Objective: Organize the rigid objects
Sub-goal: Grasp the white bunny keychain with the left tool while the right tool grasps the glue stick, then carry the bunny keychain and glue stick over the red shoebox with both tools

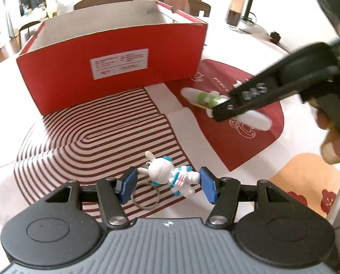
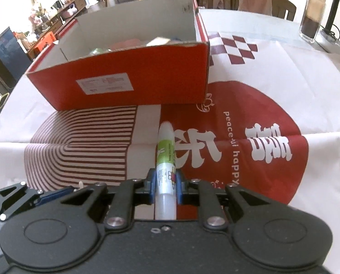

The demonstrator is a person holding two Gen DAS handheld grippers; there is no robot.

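The red box [image 2: 115,84] at the far side of the desk [image 2: 272,73] already holds a few blurred items; the right gripper [image 2: 166,186] has its jaws pinching the white tube [image 2: 166,159]; the left gripper [image 1: 167,182] has its jaws spread around the astronaut keychain [image 1: 170,175], apparently squeezing its ends; both are still to be boxed.

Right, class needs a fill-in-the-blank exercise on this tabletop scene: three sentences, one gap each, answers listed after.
1. The right gripper is shut on a white tube with a ____ label.
2. The small white astronaut rabbit keychain figure lies between the blue pads of the ____ gripper.
3. The open red cardboard box has a white ____ stuck on its front wall.

Missing words: green; left; label
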